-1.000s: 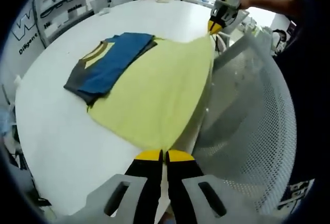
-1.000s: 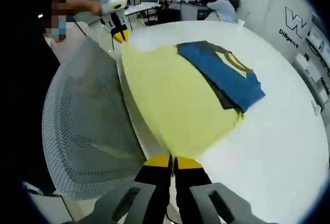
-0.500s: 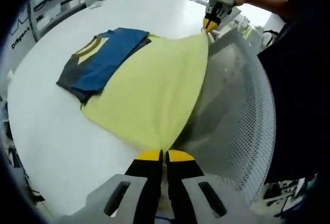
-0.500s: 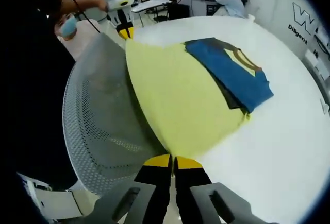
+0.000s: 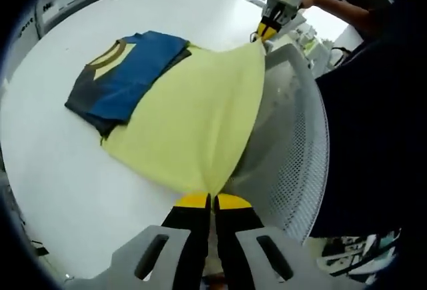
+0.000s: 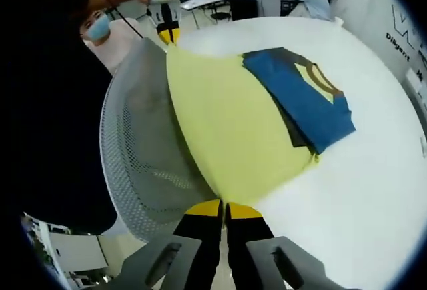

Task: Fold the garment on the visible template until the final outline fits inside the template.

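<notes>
We take the white round table (image 5: pixel 60 170) as our landmark. On its top lies a yellow garment (image 5: pixel 193 117), spread flat, its near edge running along the table's rim on the side toward a white mesh chair back (image 5: pixel 293 150).

Left gripper (image 5: pixel 212 201): jaws pressed together, pinching one corner of the yellow garment at the table's rim.

Right gripper (image 6: pixel 222 206): jaws likewise clamped on the other corner along that same rim; we see it at the far end of the hem in the left gripper view, held by a hand (image 5: pixel 313 0).

A folded blue shirt (image 5: pixel 130 80) with a yellow collar and dark grey sleeve sits farther in on the table, overlapping the yellow garment's inner edge. We cannot make out a template outline.
</notes>
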Action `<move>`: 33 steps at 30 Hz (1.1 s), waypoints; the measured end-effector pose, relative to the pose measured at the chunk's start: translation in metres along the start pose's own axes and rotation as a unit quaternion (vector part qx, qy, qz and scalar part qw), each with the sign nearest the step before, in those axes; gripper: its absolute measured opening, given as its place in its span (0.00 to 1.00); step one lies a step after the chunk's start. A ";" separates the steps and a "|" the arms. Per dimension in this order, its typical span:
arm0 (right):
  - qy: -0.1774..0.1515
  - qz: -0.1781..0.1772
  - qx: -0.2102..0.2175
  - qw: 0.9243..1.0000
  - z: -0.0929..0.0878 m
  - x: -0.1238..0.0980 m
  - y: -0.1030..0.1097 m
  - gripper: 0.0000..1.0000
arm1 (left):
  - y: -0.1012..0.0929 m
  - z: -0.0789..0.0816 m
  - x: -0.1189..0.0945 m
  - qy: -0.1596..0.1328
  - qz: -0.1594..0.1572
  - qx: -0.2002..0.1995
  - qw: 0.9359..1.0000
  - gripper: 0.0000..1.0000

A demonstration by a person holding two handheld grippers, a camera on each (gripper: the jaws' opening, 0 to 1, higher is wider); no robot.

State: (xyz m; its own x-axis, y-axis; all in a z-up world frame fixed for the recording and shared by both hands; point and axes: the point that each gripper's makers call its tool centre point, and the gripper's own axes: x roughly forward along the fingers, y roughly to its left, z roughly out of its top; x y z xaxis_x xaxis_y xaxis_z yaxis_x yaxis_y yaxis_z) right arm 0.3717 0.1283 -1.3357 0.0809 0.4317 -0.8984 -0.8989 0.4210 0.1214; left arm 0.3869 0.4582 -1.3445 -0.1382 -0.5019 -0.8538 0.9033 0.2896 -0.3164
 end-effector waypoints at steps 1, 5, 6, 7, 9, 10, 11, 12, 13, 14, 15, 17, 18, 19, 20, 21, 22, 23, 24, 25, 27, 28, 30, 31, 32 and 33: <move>-0.002 -0.003 -0.002 1.000 0.003 -0.001 -0.003 0.00 | 0.004 0.003 -0.002 -0.002 0.006 0.004 1.000 0.00; -0.009 -0.020 -0.014 1.000 0.012 -0.008 -0.016 0.00 | 0.016 0.013 -0.008 -0.009 0.021 0.005 1.000 0.00; -0.012 -0.027 -0.021 0.999 0.015 -0.010 -0.020 0.00 | 0.020 0.017 -0.011 -0.014 0.030 0.012 0.999 0.00; -0.015 -0.034 -0.026 0.999 0.017 -0.012 -0.023 0.00 | 0.022 0.019 -0.013 -0.015 0.035 0.016 0.999 0.00; -0.019 -0.037 -0.022 0.999 0.021 -0.015 -0.027 0.00 | 0.028 0.025 -0.017 -0.019 0.045 0.020 0.999 0.00; -0.022 -0.040 -0.024 0.999 0.023 -0.016 -0.029 0.00 | 0.030 0.027 -0.018 -0.020 0.049 0.023 0.998 0.00; -0.024 -0.046 -0.030 0.998 0.025 -0.018 -0.032 0.00 | 0.033 0.029 -0.020 -0.020 0.052 0.026 0.998 0.00; -0.025 -0.048 -0.032 0.998 0.027 -0.019 -0.034 0.00 | 0.035 0.031 -0.022 -0.022 0.055 0.029 0.998 0.01; -0.027 -0.053 -0.034 0.998 0.029 -0.020 -0.037 0.00 | 0.039 0.034 -0.024 -0.024 0.064 0.034 0.997 0.01; -0.030 -0.061 -0.039 0.997 0.031 -0.022 -0.041 0.00 | 0.042 0.035 -0.025 -0.025 0.068 0.037 0.997 0.01; -0.035 -0.072 -0.045 0.996 0.036 -0.024 -0.046 0.00 | 0.046 0.039 -0.027 -0.027 0.074 0.043 0.996 0.01; -0.042 -0.087 -0.047 0.994 0.042 -0.028 -0.055 0.00 | 0.054 0.047 -0.032 -0.035 0.096 0.055 0.993 0.01; -0.047 -0.094 -0.050 0.993 0.045 -0.031 -0.059 0.00 | 0.056 0.050 -0.034 -0.037 0.100 0.052 0.993 0.01; -0.049 -0.102 -0.053 0.992 0.048 -0.033 -0.064 0.00 | 0.060 0.054 -0.037 -0.042 0.107 0.053 0.992 0.01; -0.050 -0.108 -0.054 0.991 0.050 -0.035 -0.067 0.00 | 0.061 0.056 -0.038 -0.044 0.109 0.055 0.992 0.01; -0.052 -0.112 -0.056 0.991 0.052 -0.036 -0.069 0.00 | 0.064 0.059 -0.040 -0.046 0.115 0.057 0.991 0.01; -0.055 -0.120 -0.059 0.990 0.056 -0.039 -0.073 0.00 | 0.066 0.061 -0.042 -0.047 0.119 0.058 0.990 0.01; -0.056 -0.123 -0.059 0.989 0.058 -0.040 -0.076 0.00 | 0.069 0.065 -0.044 -0.049 0.125 0.062 0.989 0.01; -0.057 -0.128 -0.061 0.988 0.060 -0.042 -0.079 0.00 | 0.071 0.067 -0.045 -0.050 0.129 0.065 0.988 0.01; -0.058 -0.130 -0.062 0.988 0.061 -0.042 -0.081 0.00 | 0.073 0.068 -0.046 -0.051 0.132 0.067 0.988 0.01; -0.061 -0.141 -0.067 0.986 0.066 -0.045 -0.088 0.00 | 0.078 0.073 -0.049 -0.054 0.142 0.070 0.986 0.01; -0.063 -0.143 -0.068 0.985 0.067 -0.046 -0.089 0.00 | 0.081 0.075 -0.051 -0.056 0.147 0.073 0.985 0.01; -0.067 -0.149 -0.069 0.984 0.072 -0.049 -0.095 0.00 | 0.090 0.078 -0.056 -0.059 0.156 0.075 0.983 0.01; -0.068 -0.151 -0.069 0.984 0.074 -0.049 -0.096 0.00 | 0.092 0.080 -0.058 -0.060 0.158 0.075 0.983 0.01; -0.070 -0.156 -0.070 0.983 0.076 -0.051 -0.099 0.00 | 0.097 0.083 -0.061 -0.064 0.164 0.075 0.981 0.01; -0.071 -0.158 -0.071 0.982 0.077 -0.051 -0.101 0.00 | 0.099 0.085 -0.063 -0.067 0.169 0.077 0.980 0.01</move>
State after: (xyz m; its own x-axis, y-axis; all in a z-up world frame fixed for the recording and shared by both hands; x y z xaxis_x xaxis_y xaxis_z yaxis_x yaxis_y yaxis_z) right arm 0.4914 0.1255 -1.2690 0.4155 0.4084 -0.8127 -0.8695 0.4408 -0.2231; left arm 0.5199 0.4489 -1.2868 0.2255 -0.5040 -0.8337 0.9402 0.3368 0.0506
